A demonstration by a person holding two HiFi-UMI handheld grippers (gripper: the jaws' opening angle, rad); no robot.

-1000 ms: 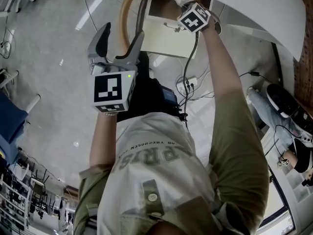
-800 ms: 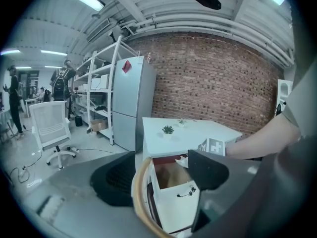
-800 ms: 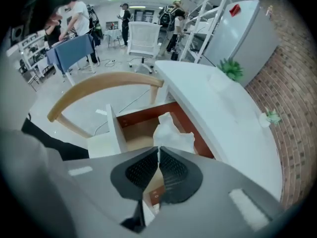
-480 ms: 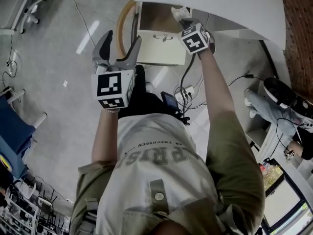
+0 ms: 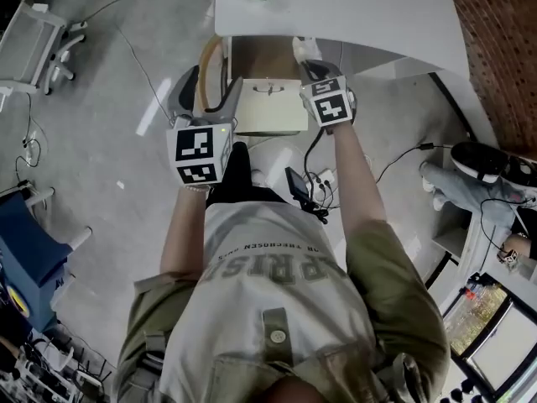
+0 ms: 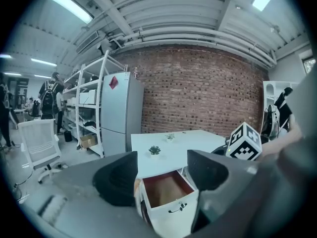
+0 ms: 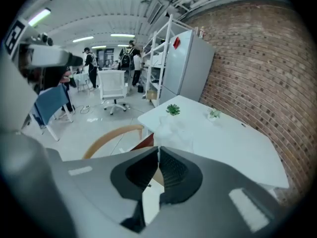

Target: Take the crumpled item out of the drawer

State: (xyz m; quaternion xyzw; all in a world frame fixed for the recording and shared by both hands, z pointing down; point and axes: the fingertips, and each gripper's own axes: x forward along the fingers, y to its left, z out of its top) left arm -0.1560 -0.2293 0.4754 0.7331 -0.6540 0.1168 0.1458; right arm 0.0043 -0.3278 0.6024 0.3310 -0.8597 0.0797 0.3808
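Right gripper is sitting at upper centre of the head view. Its 2 jaws are pressing together on the crumpled item, which is poking out pale past the tips. It is hanging by the edge of the white table, at the right rear corner of the open drawer. Left gripper is hanging just left of the drawer, jaws spread wide, nothing between them.

So the lift-out looks as good as done, with the crumpled item seemingly riding clear of the drawer. By my reading, the next move is calling for a carry away from the table edge and a set-down. The pinch needs to be firm, since so light a scrap could slip from so thin a bite.

Left gripper view is giving what the head view is not, a look straight into the drawer. Its brown floor is showing bare, and a small plant is standing on the tabletop behind. Right gripper view is showing the shut jaws close up, with the crumpled item as a whitish blur just past their tips. That view is hiding almost all of the drawer.
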